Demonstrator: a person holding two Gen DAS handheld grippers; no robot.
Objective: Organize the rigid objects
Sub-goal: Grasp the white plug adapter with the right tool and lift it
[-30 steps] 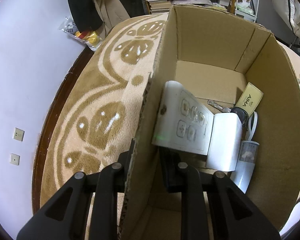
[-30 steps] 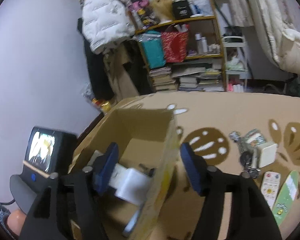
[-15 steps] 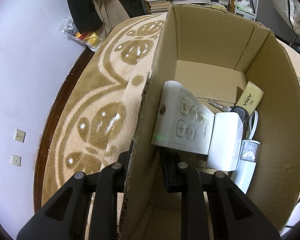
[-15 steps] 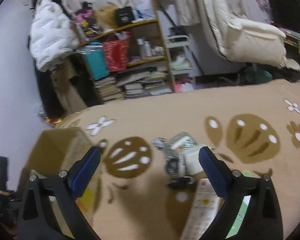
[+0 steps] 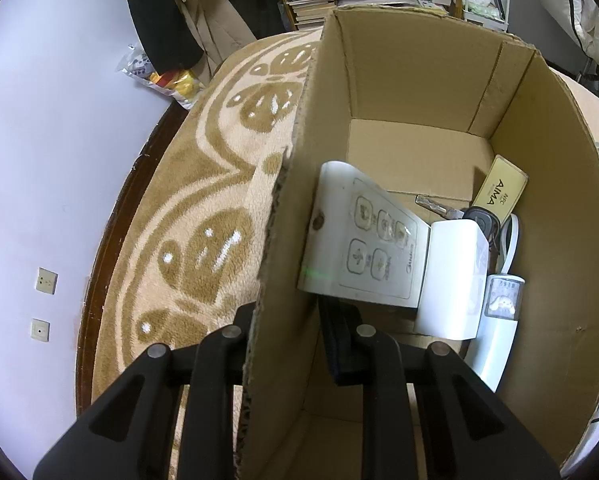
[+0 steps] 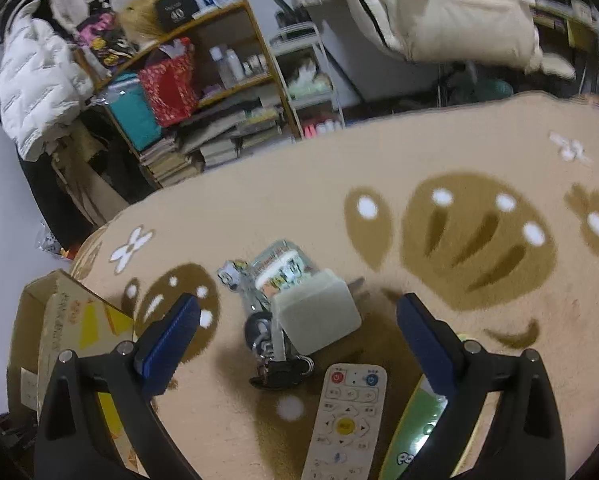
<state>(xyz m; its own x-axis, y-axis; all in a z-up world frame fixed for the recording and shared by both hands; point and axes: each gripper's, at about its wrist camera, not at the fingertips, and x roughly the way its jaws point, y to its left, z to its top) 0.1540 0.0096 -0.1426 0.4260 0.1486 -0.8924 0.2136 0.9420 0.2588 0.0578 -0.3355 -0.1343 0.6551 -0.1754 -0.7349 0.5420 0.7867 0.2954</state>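
Note:
My left gripper (image 5: 287, 328) is shut on the near left wall of the cardboard box (image 5: 427, 60). Inside lie a white button panel (image 5: 363, 248), a white block (image 5: 451, 276), a key (image 5: 439, 208), a gold AIMA tag (image 5: 499, 194) and a white tube (image 5: 499, 320). My right gripper (image 6: 297, 328) is open above the rug. Between its fingers lie a white charger plug (image 6: 317, 312), a dark keyring (image 6: 279, 372), a clear packet (image 6: 275, 268) and a white remote (image 6: 345, 420). A green item (image 6: 423, 432) lies under the right finger.
The box corner shows at lower left in the right wrist view (image 6: 59, 340). A patterned tan rug (image 6: 479, 232) covers the surface. Cluttered shelves (image 6: 203, 92) and a white jacket (image 6: 35, 88) stand behind. A white wall (image 5: 39, 160) runs along the left.
My right gripper has swung from over the box rightward to above the loose items on the rug, staying open. My left gripper has held still on the box wall.

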